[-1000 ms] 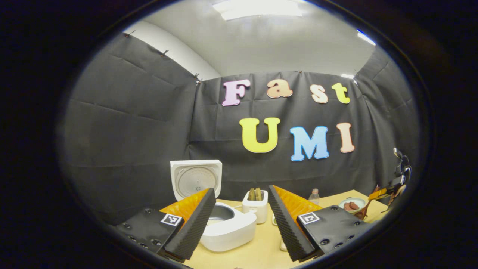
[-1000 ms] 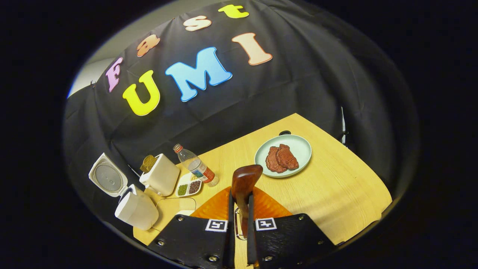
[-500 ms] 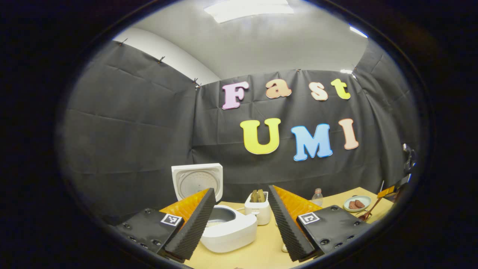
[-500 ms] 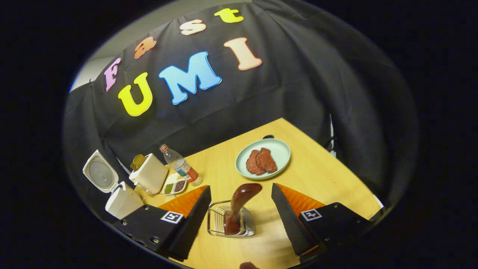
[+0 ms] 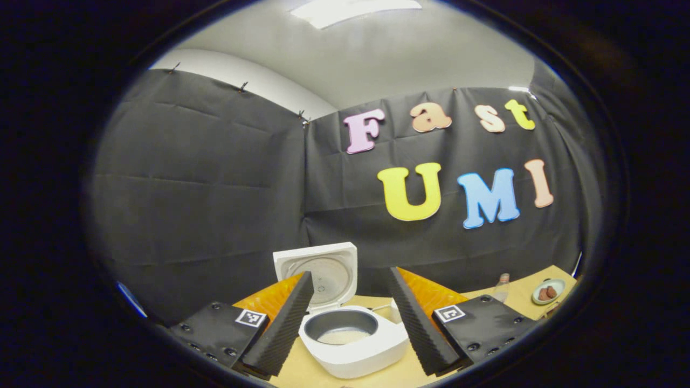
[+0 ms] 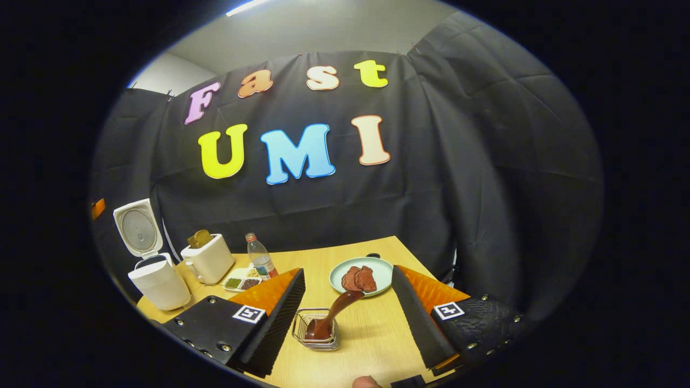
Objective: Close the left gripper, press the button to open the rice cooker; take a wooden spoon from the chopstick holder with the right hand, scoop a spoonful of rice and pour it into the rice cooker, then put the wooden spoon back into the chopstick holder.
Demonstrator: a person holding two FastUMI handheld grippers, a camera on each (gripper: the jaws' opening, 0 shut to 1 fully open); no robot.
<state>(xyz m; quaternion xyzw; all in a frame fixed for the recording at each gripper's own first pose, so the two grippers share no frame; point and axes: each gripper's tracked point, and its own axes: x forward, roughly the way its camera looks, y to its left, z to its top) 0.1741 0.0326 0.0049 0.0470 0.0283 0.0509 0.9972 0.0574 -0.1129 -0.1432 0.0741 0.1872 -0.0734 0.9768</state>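
Note:
The white rice cooker (image 5: 353, 345) stands with its lid (image 5: 322, 272) raised; white rice lies in the bottom of its grey pot. My left gripper (image 5: 345, 318) hangs open just in front of it, one finger on each side. In the right gripper view the cooker (image 6: 157, 280) is far left. The wooden spoon (image 6: 334, 312) leans in the wire chopstick holder (image 6: 317, 331) on the table. My right gripper (image 6: 347, 318) is open, back from the holder, touching nothing.
A white toaster (image 6: 208, 258) with bread, a plastic bottle (image 6: 261, 257) and a small divided dish of grains (image 6: 241, 280) stand along the back. A pale green plate (image 6: 378, 268) holds slices of meat. The wooden table (image 6: 372, 334) ends at the black cloth.
My right gripper let go of the spoon, opened and drew back and up; the spoon now rests in the holder. My left gripper swung so the cooker sits between its fingers.

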